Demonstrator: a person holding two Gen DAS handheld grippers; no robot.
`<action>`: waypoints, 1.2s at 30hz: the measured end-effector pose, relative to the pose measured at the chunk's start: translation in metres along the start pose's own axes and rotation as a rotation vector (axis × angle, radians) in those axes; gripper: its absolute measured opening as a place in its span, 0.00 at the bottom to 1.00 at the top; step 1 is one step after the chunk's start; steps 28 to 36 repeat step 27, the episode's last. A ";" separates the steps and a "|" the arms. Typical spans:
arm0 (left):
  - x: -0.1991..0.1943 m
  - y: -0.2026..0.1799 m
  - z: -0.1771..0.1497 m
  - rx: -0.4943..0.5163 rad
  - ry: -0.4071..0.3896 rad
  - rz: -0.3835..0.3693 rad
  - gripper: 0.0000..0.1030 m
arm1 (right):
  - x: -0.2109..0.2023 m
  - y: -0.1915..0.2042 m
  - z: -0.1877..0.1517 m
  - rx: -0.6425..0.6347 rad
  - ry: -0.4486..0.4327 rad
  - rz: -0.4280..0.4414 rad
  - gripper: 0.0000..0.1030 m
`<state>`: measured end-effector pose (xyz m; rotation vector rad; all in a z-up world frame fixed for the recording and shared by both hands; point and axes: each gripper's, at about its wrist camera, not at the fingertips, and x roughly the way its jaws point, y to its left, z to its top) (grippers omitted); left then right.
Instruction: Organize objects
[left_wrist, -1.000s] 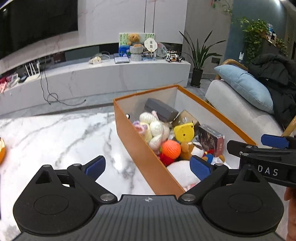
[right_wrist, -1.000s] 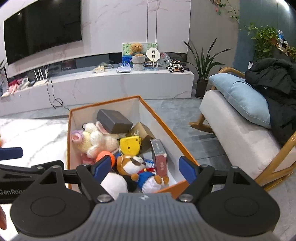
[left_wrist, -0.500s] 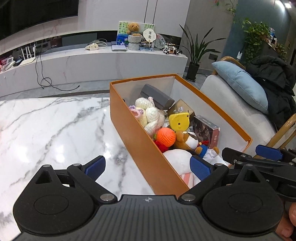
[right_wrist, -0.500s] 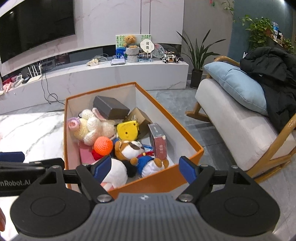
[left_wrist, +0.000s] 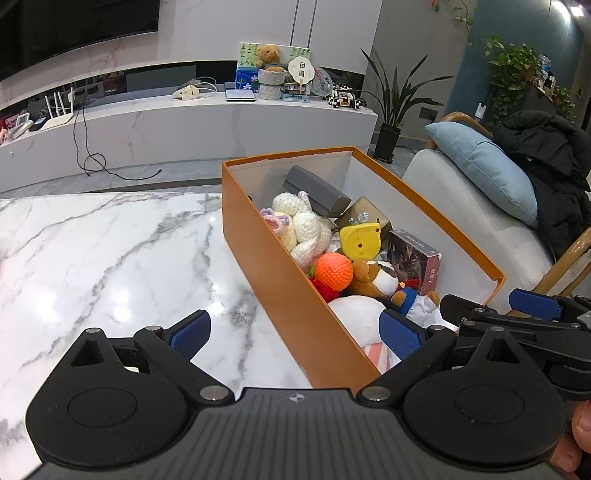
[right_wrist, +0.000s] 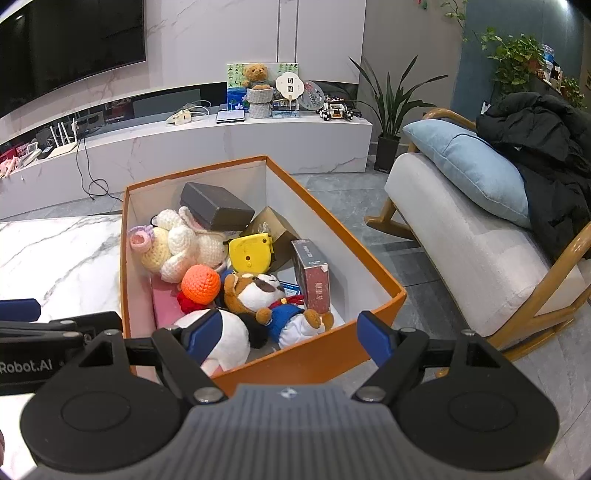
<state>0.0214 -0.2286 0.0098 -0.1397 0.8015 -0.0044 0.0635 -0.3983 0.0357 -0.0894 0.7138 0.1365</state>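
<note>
An orange cardboard box (left_wrist: 280, 280) (right_wrist: 317, 354) stands on the marble table (left_wrist: 110, 258), filled with toys: a crocheted white doll (right_wrist: 177, 243), an orange knitted ball (right_wrist: 201, 282), a brown plush dog in blue (right_wrist: 266, 299), a yellow toy (right_wrist: 249, 253), a grey case (right_wrist: 216, 206), a dark red card box (right_wrist: 314, 280) and a white plush (right_wrist: 229, 338). My left gripper (left_wrist: 295, 332) is open and empty, straddling the box's near left wall. My right gripper (right_wrist: 284, 336) is open and empty above the box's near end. Each gripper shows at the edge of the other's view.
A white TV console (right_wrist: 221, 144) with a teddy bear and trinkets stands behind. A rocking chair (right_wrist: 480, 251) with a blue pillow and black coat sits right of the box. A potted plant (right_wrist: 388, 110) stands at the back.
Both grippers have risen and tilted down, so the views look more into the box. Both stay open and empty. The toys have not moved.
</note>
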 end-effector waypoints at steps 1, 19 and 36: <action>0.000 0.000 0.000 0.000 0.000 0.001 1.00 | 0.000 0.000 0.000 -0.001 0.001 0.000 0.79; -0.004 0.004 -0.002 0.002 -0.013 0.008 1.00 | -0.002 0.005 -0.001 -0.017 -0.004 -0.002 0.79; -0.007 0.007 -0.001 0.003 -0.035 -0.002 1.00 | -0.004 0.009 0.000 -0.024 -0.017 0.002 0.79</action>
